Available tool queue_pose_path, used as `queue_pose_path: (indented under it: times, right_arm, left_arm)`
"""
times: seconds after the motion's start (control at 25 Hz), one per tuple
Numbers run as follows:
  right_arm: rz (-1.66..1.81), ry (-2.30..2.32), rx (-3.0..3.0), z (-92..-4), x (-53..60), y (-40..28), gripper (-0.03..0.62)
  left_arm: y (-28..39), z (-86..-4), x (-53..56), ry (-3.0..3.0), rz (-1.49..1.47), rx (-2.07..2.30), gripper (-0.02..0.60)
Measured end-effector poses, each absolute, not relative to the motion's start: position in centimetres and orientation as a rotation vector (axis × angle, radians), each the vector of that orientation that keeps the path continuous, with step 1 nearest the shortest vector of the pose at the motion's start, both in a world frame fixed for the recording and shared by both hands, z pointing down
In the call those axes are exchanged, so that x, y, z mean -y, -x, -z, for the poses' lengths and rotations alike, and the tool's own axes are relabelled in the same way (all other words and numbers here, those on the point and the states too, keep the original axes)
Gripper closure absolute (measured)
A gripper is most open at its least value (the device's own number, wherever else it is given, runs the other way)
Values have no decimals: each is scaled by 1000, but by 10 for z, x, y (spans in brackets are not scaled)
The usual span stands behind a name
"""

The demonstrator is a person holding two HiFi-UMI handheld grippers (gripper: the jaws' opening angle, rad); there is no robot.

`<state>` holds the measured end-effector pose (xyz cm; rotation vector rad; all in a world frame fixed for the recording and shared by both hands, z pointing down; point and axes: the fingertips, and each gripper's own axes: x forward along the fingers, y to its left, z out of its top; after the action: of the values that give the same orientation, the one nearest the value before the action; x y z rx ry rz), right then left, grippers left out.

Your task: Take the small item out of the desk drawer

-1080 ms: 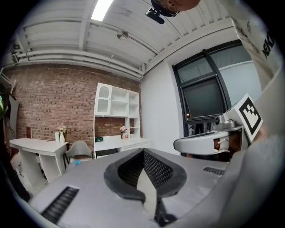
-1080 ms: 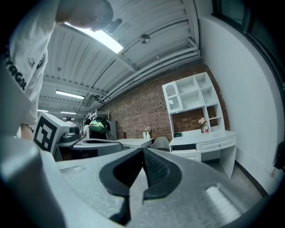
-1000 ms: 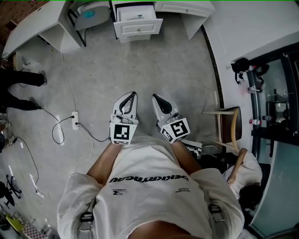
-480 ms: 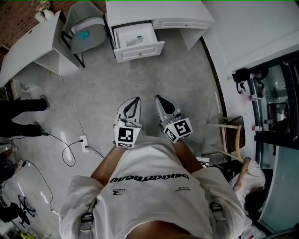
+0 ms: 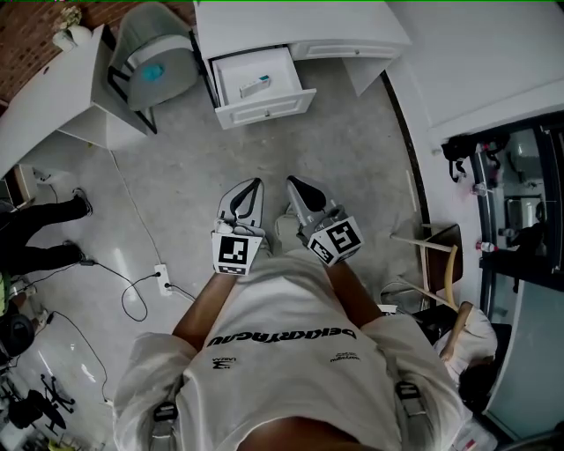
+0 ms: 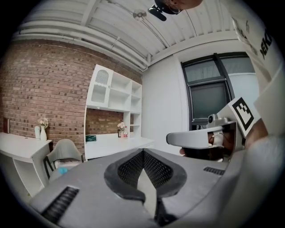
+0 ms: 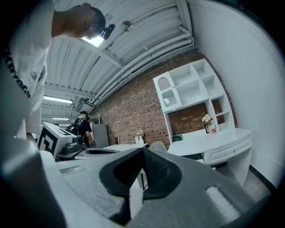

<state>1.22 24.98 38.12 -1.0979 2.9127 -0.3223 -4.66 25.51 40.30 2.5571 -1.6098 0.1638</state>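
The person is standing on the grey floor (image 5: 220, 150), well back from the white desk (image 5: 300, 22) at the far side. Both tools are being held out in front of the chest, side by side. The left gripper (image 5: 251, 185) is keeping its jaws pressed together at the tips, as its own view shows, and nothing is sitting between them. The right gripper (image 5: 293, 183) is showing the same: its pads are meeting at the tips, with nothing between them. Both are pointing toward the far side, roughly at the desk.

The drawer (image 5: 269, 107) is standing pulled out from the left part of the desk, its inside lying open to the head view. The small item (image 5: 256, 86), a pale oblong thing with a bluish end, is lying flat and slightly angled on the drawer's bottom, near the middle. It is lying well apart from both grippers, far beyond their tips. It is almost straight ahead of the left gripper and to the far left of the right one.

A grey chair (image 5: 154, 62) is standing just left of the drawer, between the desk and a second white desk (image 5: 53, 106). A power strip (image 5: 161, 277) with its cable is lying on the floor at the near left.
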Motion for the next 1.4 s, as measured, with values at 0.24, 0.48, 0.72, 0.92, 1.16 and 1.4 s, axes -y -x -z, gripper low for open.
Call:
queue_pose_path:
  times: [0.24,0.48,0.72,0.92,1.16,1.4]
  right_arm:
    - [320,1083,-2950,-403,-184,-13,595]
    - [282,1020,-3005,-412,-88,-20,595]
    - [287,952,-3045,-411,3,-32,595]
    - [303,900,-3075,-418,58,-40,595]
    - [373,872,-3098,-433,98,-42,595]
    - [446,909,-3126,-462,118,-31,595]
  left_arm:
    - [42,-415,-190,-2569,-168,1597,584]
    - [34,-425,-93,-2547,-206,1636,584]
    - [17,-428,-2,-2488,-240,1681,584]
    - [8,-440,52,-2442,-307,1714,584]
    - [2,-453,99,-2383,-340,1698,584]
    - [19,-480,132,-2347,-388,1664,584]
